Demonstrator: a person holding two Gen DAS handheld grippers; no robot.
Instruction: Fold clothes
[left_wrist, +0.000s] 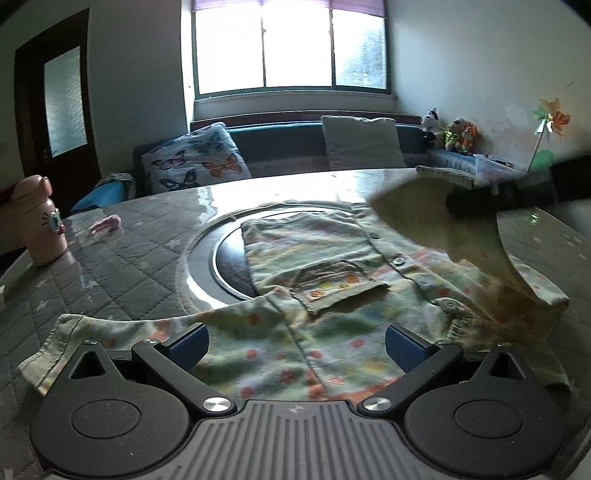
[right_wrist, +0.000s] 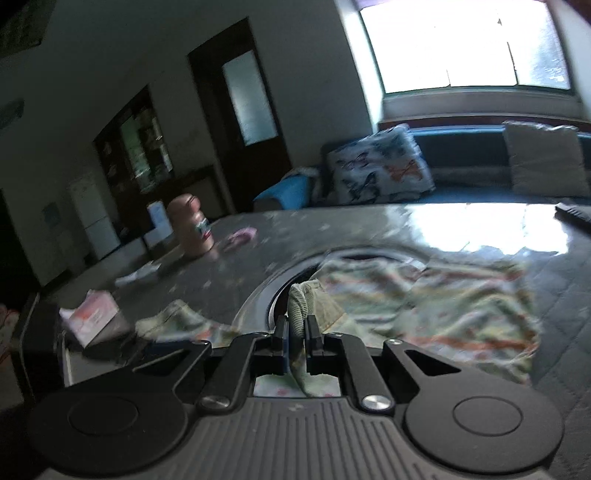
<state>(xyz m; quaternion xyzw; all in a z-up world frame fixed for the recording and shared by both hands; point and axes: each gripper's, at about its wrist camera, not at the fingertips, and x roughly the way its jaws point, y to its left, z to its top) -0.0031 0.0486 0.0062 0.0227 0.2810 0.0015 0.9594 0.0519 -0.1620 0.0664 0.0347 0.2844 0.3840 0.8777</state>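
Note:
A small floral button shirt (left_wrist: 332, 280) with a chest pocket lies spread on the quilted grey table cover (left_wrist: 122, 266), partly over a round dark inset. My left gripper (left_wrist: 295, 345) hovers just above the shirt's near edge, wide open, blue pads (left_wrist: 188, 347) apart with nothing between them. At upper right the blurred right gripper (left_wrist: 465, 205) lifts a sleeve with a ribbed cuff (left_wrist: 443, 176) over the shirt. In the right wrist view the right gripper (right_wrist: 297, 330) is shut on that ribbed cuff (right_wrist: 300, 306), with the shirt body (right_wrist: 436, 306) beyond.
A pink bottle (left_wrist: 38, 221) and a small pink item (left_wrist: 105, 223) stand at the table's left. A tissue box (right_wrist: 94, 314) lies near the left edge, a dark flat object (right_wrist: 574, 214) at the far right. A sofa with pillows (left_wrist: 195, 162) is behind the table.

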